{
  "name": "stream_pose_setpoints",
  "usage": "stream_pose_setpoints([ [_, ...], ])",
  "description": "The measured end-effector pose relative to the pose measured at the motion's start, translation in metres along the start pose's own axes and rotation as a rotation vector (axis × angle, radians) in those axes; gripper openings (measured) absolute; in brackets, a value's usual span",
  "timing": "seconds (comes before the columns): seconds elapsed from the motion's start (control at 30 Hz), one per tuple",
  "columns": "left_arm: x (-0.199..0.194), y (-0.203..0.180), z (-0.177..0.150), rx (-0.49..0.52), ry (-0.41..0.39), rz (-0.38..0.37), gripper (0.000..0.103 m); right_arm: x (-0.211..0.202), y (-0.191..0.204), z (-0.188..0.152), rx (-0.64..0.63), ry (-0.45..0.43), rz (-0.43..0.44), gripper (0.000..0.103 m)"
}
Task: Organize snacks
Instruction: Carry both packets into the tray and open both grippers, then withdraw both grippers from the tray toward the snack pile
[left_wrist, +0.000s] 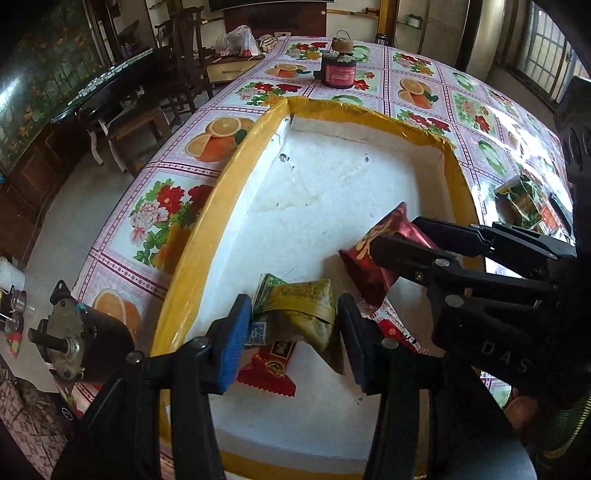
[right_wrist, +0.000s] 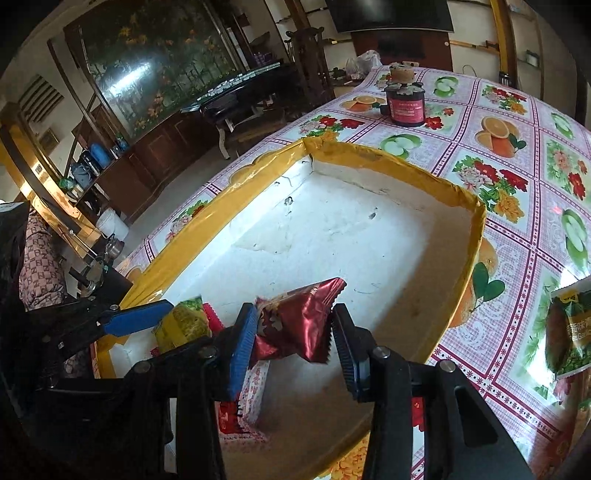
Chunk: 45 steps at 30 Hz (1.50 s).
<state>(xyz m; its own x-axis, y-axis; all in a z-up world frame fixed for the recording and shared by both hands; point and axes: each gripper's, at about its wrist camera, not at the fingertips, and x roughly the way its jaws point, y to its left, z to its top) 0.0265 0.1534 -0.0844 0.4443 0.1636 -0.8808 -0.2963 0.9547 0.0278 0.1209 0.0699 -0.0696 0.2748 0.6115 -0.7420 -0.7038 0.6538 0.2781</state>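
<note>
- The green-yellow snack packet (left_wrist: 295, 310) sits between the fingers of the left gripper (left_wrist: 291, 332), low over the near end of the white foam box (left_wrist: 332, 177); the pads look closed on it, the packet hanging tilted just above the box floor
- The dark red snack packet (right_wrist: 299, 325) is gripped by the right gripper (right_wrist: 295, 339), fingers pinching its two ends, also inside the box and a little above the floor
- Beneath them lie a red zigzag-edged packet (left_wrist: 269, 365) and a red-and-white wrapper (right_wrist: 251, 398), flat on the floor of the box
- The box, rimmed in yellow tape (left_wrist: 221, 192), rests on the fruit-print tablecloth (left_wrist: 424, 88); most of its floor is bare
- A green pea snack bag (right_wrist: 569, 332) waits outside on the cloth to the right, well apart from the box; a dark red canister (left_wrist: 338, 72) stands farther back
- To do this step well, I judge each packet should be lowered beside the ones already down rather than on top, the two grippers kept apart, and the fingers released only once the packet touches the floor
</note>
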Motion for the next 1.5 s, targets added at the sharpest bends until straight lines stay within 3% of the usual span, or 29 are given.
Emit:
stream_pose_setpoints([
  [0.1,-0.001,-0.002,0.002,0.016,0.004,0.020,0.051,-0.007,-0.004,0.001,0.005,-0.026,-0.003,0.050],
  [0.2,-0.007,-0.004,0.006,0.015,-0.002,0.051,0.051,-0.032,-0.021,-0.001,0.053,-0.105,0.032,0.059],
  [0.3,-0.015,-0.011,0.022,-0.024,-0.022,0.068,0.050,-0.065,-0.056,-0.010,0.191,-0.263,0.112,0.071],
  [0.37,-0.019,-0.022,0.039,-0.050,-0.023,0.077,0.050,-0.079,-0.083,-0.016,0.304,-0.361,0.211,0.072],
  [0.5,-0.028,-0.052,0.056,-0.074,-0.002,0.058,0.050,-0.105,-0.122,-0.022,0.471,-0.459,0.268,0.076],
  [0.57,-0.032,-0.072,0.057,-0.050,0.017,0.021,0.050,-0.136,-0.132,-0.029,0.484,-0.501,0.243,0.076],
  [0.67,-0.040,-0.108,0.049,0.030,0.006,-0.032,0.050,-0.196,-0.136,-0.061,0.475,-0.647,0.144,0.079],
  [0.8,-0.066,-0.147,0.018,0.109,-0.085,-0.130,0.050,-0.259,-0.131,-0.126,0.503,-0.770,-0.034,0.084],
  [0.93,-0.088,-0.167,-0.027,0.146,-0.084,-0.212,0.050,-0.294,-0.110,-0.185,0.538,-0.715,-0.187,0.084],
  [1.07,-0.108,-0.181,-0.061,0.202,-0.090,-0.249,0.051,-0.315,-0.088,-0.227,0.508,-0.681,-0.299,0.084],
  [1.33,-0.130,-0.190,-0.069,0.202,-0.116,-0.260,0.064,-0.314,-0.085,-0.225,0.452,-0.620,-0.479,0.084],
  [1.5,-0.126,-0.195,-0.063,0.190,-0.109,-0.253,0.065,-0.299,-0.098,-0.231,0.464,-0.550,-0.458,0.084],
])
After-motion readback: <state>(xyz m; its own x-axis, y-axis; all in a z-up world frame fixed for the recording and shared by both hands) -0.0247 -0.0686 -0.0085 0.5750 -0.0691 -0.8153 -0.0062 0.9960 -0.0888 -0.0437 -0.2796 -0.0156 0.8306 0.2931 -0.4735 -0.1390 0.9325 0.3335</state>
